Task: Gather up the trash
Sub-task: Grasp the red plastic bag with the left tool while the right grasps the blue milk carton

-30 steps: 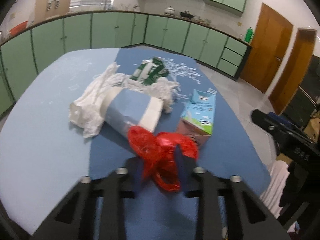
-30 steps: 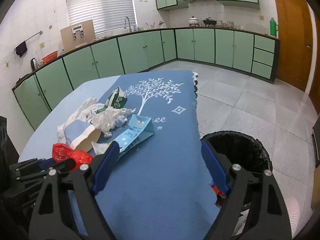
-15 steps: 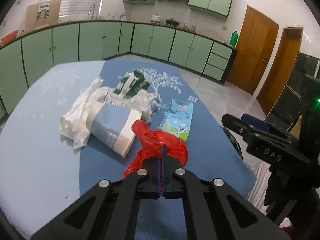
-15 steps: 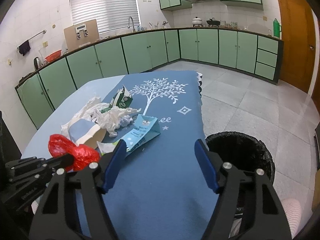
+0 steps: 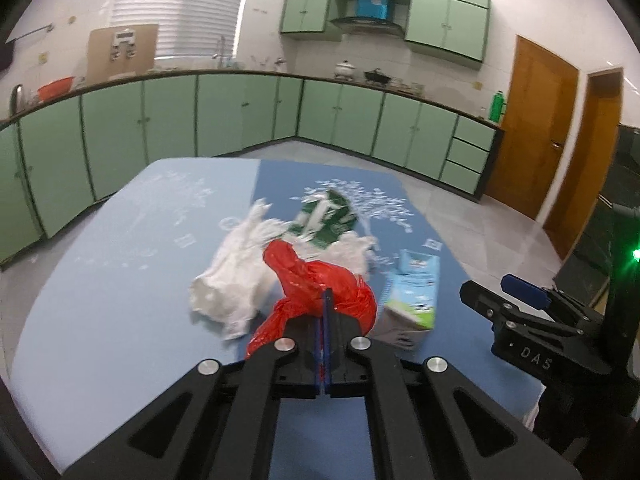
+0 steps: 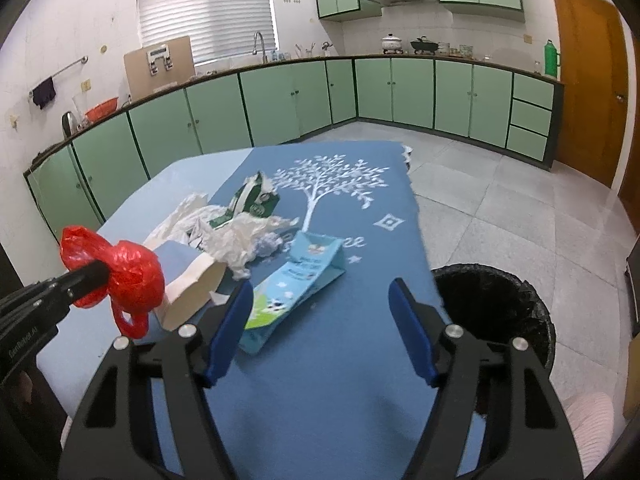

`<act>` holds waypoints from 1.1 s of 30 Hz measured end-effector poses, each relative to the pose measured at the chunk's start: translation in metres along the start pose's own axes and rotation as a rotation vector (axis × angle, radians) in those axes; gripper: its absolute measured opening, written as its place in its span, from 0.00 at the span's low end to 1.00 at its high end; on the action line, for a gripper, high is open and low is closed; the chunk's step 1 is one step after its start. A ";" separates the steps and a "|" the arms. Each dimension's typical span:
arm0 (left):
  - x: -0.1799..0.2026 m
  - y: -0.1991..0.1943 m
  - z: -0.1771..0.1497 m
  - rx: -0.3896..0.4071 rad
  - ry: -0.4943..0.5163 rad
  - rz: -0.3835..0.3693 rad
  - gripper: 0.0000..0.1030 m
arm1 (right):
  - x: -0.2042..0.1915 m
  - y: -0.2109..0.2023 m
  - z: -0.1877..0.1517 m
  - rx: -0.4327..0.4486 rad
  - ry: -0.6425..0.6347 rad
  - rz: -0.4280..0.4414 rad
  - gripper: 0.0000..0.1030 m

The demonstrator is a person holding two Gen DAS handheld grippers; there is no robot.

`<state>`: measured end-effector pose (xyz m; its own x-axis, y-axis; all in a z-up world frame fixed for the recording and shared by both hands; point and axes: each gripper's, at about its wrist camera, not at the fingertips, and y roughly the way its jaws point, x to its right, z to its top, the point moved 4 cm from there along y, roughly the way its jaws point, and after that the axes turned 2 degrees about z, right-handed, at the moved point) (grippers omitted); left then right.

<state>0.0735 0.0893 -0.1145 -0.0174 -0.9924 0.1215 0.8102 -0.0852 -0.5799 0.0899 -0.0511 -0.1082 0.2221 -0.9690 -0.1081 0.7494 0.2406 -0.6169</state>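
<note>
The left tool (image 5: 325, 304) is pressed together, pinching a crumpled red plastic bag (image 5: 316, 280) lifted above the blue-clothed bench (image 6: 340, 360). The right tool (image 6: 320, 320) is spread wide, holding nothing; a black-lined round bin (image 6: 496, 308) stands at its three o'clock.

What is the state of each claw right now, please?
Left claw: closed, holding the crumpled red plastic bag lifted above the blue table.
Right claw: open, holding nothing, hovering over the table.
</note>
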 end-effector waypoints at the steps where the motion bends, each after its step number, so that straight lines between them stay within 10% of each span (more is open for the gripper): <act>1: -0.005 0.001 0.000 -0.004 -0.009 0.006 0.01 | -0.003 0.003 0.000 -0.004 -0.001 0.000 0.66; 19: -0.052 0.017 -0.014 -0.033 -0.072 0.044 0.01 | -0.048 0.056 -0.014 -0.099 -0.045 -0.079 0.72; 33: -0.043 0.017 -0.014 -0.028 -0.060 0.024 0.01 | -0.002 0.031 -0.025 -0.144 -0.022 -0.132 0.72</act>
<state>0.0795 0.1292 -0.1409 0.0377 -0.9872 0.1547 0.7931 -0.0646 -0.6057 0.0969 -0.0436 -0.1470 0.1420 -0.9899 -0.0028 0.6766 0.0992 -0.7296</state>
